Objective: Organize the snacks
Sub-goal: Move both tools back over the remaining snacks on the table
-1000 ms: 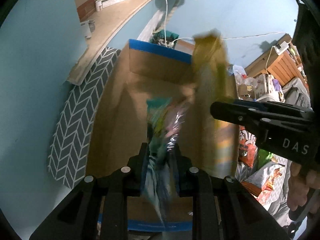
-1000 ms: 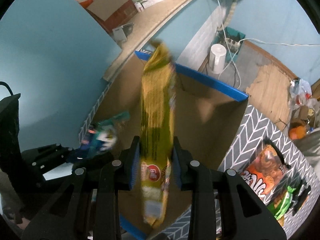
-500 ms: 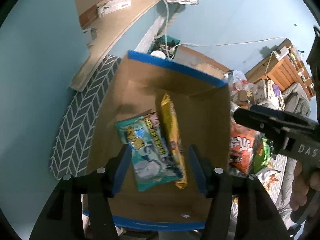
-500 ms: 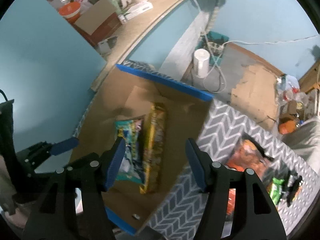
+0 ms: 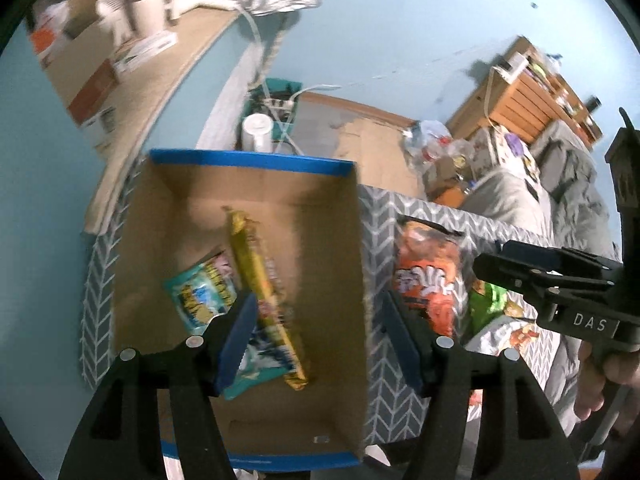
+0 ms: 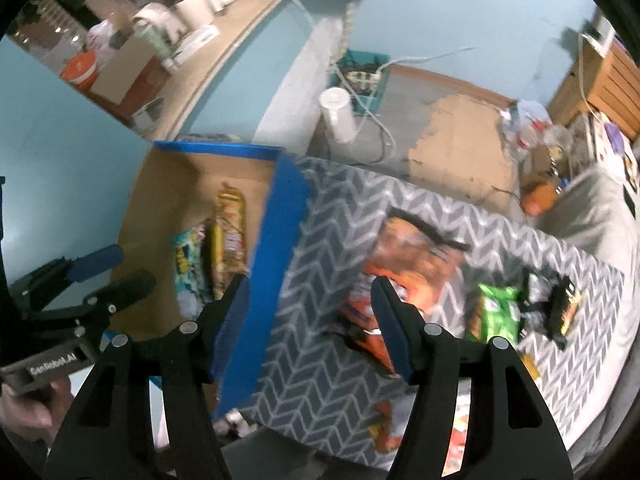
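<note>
— What has changed? 
— Both tools have let go. The left tool [image 5: 316, 336] and the right tool [image 6: 310, 326] now stand wide open and hold nothing; a second ago each clamped a packet. The long yellow foil snack packet [image 5: 256, 280] and the teal foil snack packet [image 5: 204, 290] lie side by side, touching, on the floor of the open brown cardboard box with blue-taped rim [image 5: 248, 160].

— And the room around them? 
— The box's right wall runs just beside the grey chevron-patterned cloth surface [image 6: 324, 240]. On the cloth, well apart from the box, lie the orange crinkled snack bag [image 6: 404, 264], the green snack packet [image 6: 498, 310] and a black wrapper [image 6: 554, 304]. The right tool straddles the box's blue edge.
</note>
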`<state>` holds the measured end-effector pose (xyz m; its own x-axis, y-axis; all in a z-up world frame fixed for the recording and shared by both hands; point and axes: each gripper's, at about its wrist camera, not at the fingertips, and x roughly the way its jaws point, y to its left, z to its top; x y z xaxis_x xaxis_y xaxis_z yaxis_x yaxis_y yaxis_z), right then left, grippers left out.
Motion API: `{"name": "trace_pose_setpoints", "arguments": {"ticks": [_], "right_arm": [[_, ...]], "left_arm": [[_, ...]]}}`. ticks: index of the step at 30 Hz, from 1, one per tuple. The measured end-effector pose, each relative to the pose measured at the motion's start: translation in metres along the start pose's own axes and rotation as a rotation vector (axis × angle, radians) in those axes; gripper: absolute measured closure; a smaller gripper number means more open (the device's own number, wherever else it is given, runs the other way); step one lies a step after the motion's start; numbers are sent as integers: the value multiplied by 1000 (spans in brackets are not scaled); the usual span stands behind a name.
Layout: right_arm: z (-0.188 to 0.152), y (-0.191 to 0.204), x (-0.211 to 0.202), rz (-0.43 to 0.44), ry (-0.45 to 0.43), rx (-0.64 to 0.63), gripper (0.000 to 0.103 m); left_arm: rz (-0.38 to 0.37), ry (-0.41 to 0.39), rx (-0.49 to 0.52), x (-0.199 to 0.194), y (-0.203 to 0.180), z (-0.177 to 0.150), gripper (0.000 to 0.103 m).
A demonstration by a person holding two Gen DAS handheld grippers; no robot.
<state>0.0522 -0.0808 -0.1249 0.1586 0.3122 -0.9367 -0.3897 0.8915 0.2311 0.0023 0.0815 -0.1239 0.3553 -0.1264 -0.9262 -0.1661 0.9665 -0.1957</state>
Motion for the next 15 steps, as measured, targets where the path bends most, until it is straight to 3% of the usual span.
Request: {"name": "trace_pose_setpoints", "arguments": {"ticks": [15], "right_arm": [[-55,-93,-34,-96,4,209,39]], "left_arm": [[-71,59,217,20,-82,7,32]]}}
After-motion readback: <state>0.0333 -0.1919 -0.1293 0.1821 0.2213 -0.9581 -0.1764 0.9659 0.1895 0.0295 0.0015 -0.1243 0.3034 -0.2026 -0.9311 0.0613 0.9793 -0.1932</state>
